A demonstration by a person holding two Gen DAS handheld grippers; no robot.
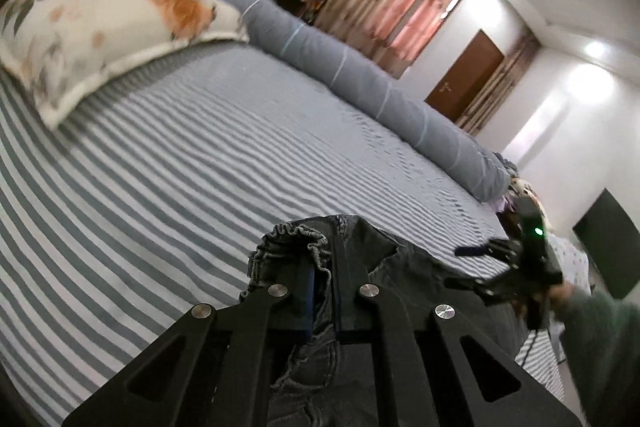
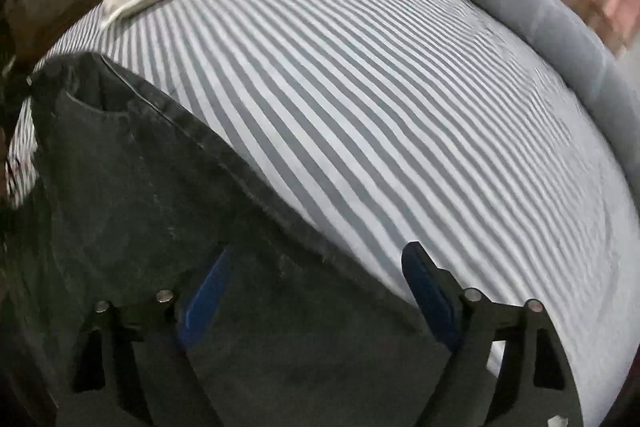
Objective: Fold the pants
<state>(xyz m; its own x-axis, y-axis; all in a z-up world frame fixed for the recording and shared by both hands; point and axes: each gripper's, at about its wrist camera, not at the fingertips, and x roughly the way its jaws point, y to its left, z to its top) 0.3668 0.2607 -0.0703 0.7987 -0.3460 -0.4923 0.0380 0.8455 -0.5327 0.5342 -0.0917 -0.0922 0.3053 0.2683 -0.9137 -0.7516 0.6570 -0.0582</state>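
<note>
Keep the waistband taut as you lift, so the pants (image 1: pixel 320 359) hang straight over the striped bed (image 1: pixel 180 155) before you fold. Your left gripper (image 1: pixel 322 267) has its fingers clenched on the gathered waistband at the near edge. Your right gripper (image 2: pixel 316 267) stands wide, fingers straddling the dark denim without pressing; bring them together on the fabric edge.

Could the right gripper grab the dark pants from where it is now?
Probably yes. The right gripper is open, and the pants lie directly under it on the striped bed, with nothing covering them. The left gripper already holds the waistband.
</note>
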